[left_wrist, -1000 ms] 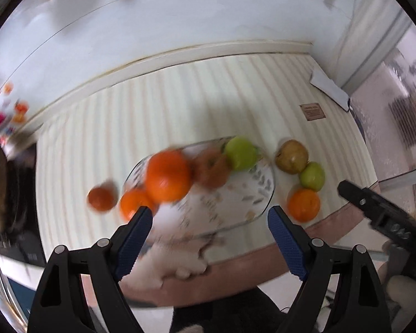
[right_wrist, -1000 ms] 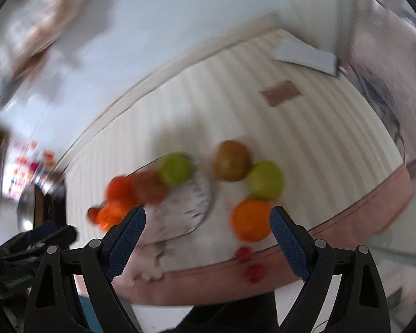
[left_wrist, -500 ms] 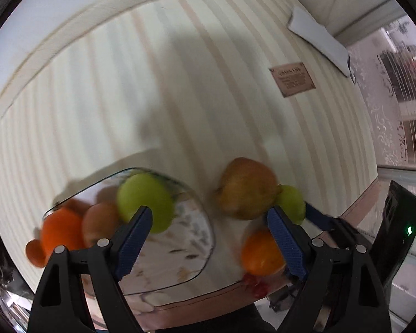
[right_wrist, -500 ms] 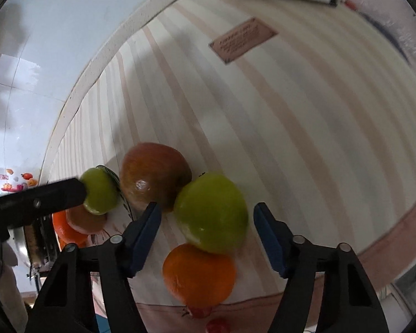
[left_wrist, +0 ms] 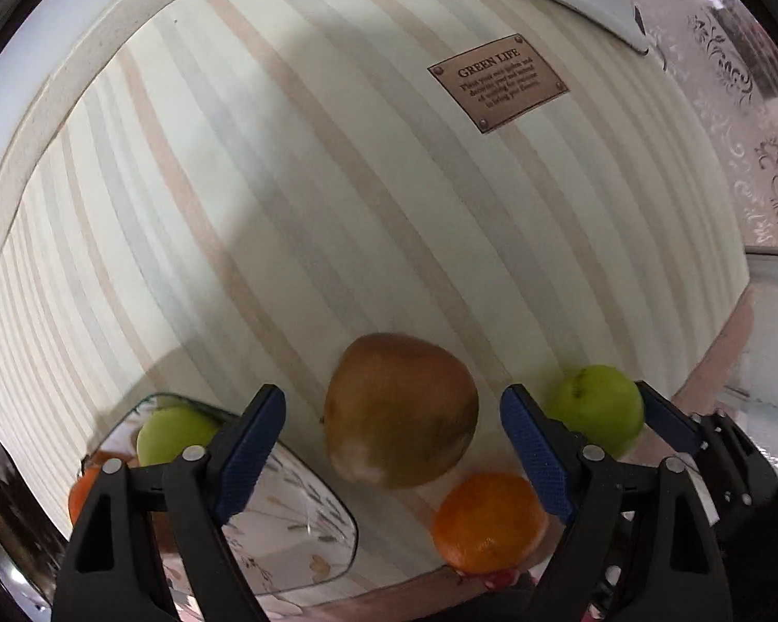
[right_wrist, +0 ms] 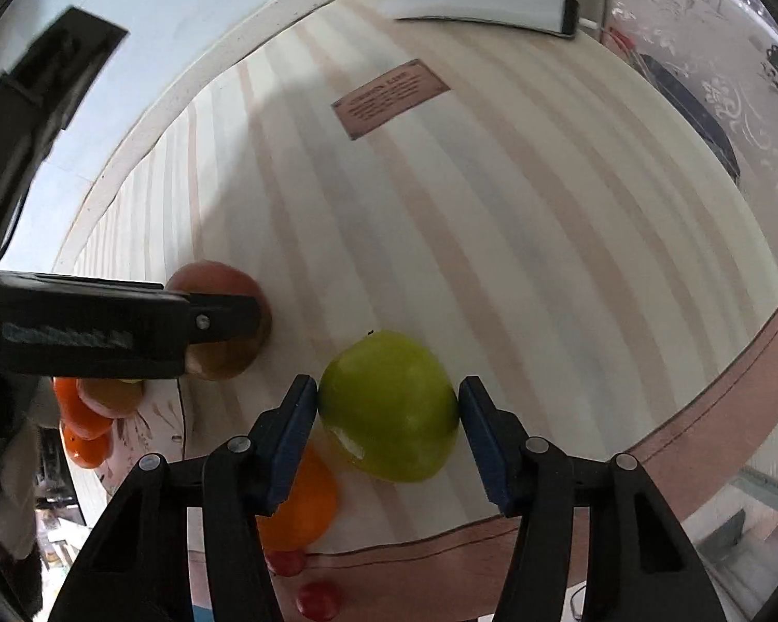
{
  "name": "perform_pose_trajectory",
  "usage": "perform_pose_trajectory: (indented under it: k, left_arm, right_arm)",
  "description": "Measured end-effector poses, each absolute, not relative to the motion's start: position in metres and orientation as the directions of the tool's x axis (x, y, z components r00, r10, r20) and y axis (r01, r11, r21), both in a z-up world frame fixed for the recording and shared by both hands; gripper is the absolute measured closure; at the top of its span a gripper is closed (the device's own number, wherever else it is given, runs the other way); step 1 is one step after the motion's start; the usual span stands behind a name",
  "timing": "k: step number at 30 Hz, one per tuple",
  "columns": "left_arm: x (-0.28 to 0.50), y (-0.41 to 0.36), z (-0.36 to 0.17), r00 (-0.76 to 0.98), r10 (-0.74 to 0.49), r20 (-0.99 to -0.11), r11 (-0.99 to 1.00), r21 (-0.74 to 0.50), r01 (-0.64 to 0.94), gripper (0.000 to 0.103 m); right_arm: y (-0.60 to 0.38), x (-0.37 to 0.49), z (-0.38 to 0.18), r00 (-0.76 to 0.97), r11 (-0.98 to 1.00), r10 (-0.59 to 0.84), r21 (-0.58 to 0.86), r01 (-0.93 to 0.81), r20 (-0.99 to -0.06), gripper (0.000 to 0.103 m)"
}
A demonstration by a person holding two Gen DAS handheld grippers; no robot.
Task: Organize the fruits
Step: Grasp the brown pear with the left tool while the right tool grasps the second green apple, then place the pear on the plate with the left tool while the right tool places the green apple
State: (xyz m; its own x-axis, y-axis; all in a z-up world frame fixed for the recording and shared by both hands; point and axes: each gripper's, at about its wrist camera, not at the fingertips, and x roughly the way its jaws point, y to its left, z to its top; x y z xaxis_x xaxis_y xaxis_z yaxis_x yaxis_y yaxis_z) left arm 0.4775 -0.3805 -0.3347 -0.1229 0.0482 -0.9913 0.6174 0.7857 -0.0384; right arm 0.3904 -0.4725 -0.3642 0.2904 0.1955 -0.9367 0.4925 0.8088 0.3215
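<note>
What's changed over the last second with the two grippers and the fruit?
Both grippers dropped toward the loose fruit, jaws closing. The left gripper now straddles the brown pear, pads not touching. The right gripper brackets the green apple, pads at its sides. The orange and the plate stayed put.

Green apples: we count 2, one (right_wrist: 389,407) on the table (left_wrist: 337,181), one (left_wrist: 174,435) on the glass plate (left_wrist: 332,554)
Brown pears: we see 1 (left_wrist: 399,409)
Oranges on the table: 1 (left_wrist: 490,523)
Small red fruits: 2 (right_wrist: 285,562) (right_wrist: 317,598)
Brown labels: 1 (left_wrist: 498,80)
Hand-held grippers: 2 (left_wrist: 391,446) (right_wrist: 389,440)
</note>
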Motion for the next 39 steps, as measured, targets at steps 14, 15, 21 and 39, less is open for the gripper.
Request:
perform_pose_trajectory:
  k: [14, 15, 21, 39]
  left_arm:
    - [0.471, -0.398, -0.345, -0.089, 0.066, -0.994, 0.771, -0.006, 0.637, 0.048]
    - [0.471, -0.396, -0.344, -0.081, 0.064, -0.995, 0.775, -0.002, 0.632, 0.048]
    - [0.47, -0.381, -0.323, -0.018, 0.021, -1.0, 0.799, 0.006, 0.602, 0.048]
    - [0.449, -0.2, -0.22, 0.074, -0.201, -0.977, 0.934, -0.168, 0.316, 0.048]
  right_arm:
    - [-0.472, 0.407, -0.37, 0.267, 0.819, 0.204, 0.313, 0.48, -0.942, 0.045]
    - [-0.469, 0.41, -0.369, 0.264, 0.827, 0.191, 0.3, 0.475, -0.945, 0.046]
    - [-0.461, 0.411, -0.367, 0.27, 0.84, 0.167, 0.28, 0.465, -0.948, 0.046]
    - [-0.407, 0.415, -0.303, 0.363, 0.835, 0.297, 0.424, 0.351, -0.883, 0.047]
